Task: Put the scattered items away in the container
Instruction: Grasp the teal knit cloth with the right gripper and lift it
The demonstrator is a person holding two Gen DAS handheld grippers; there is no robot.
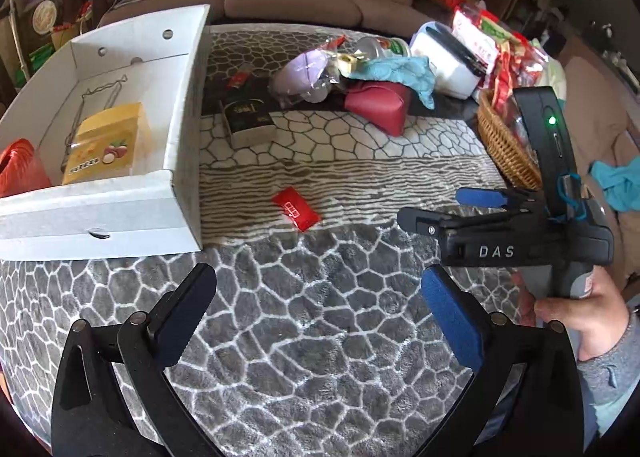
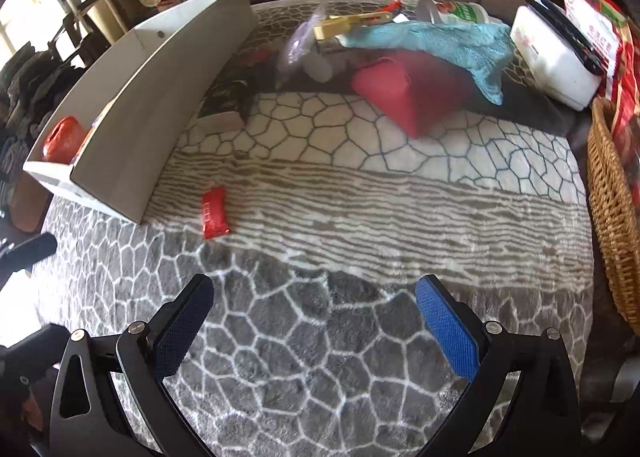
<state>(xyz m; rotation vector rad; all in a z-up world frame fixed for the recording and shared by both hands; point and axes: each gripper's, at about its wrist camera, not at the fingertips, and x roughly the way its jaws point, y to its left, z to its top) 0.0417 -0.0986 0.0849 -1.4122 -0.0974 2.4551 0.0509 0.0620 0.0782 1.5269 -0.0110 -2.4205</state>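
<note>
Hovering apart and empty, both claws flank bare blanket [image 1: 304, 321] beside the white box [image 1: 184, 161].

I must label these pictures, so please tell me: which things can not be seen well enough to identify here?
- Items under the blue cloth: both views, covered by it.
- White box contents: right wrist view, its wall hides all but a red bag.
- Wicker basket: cut off by the right edge.
- Small red packet: its print is too small to read.
- Dark box: blurred in the right wrist view.
</note>
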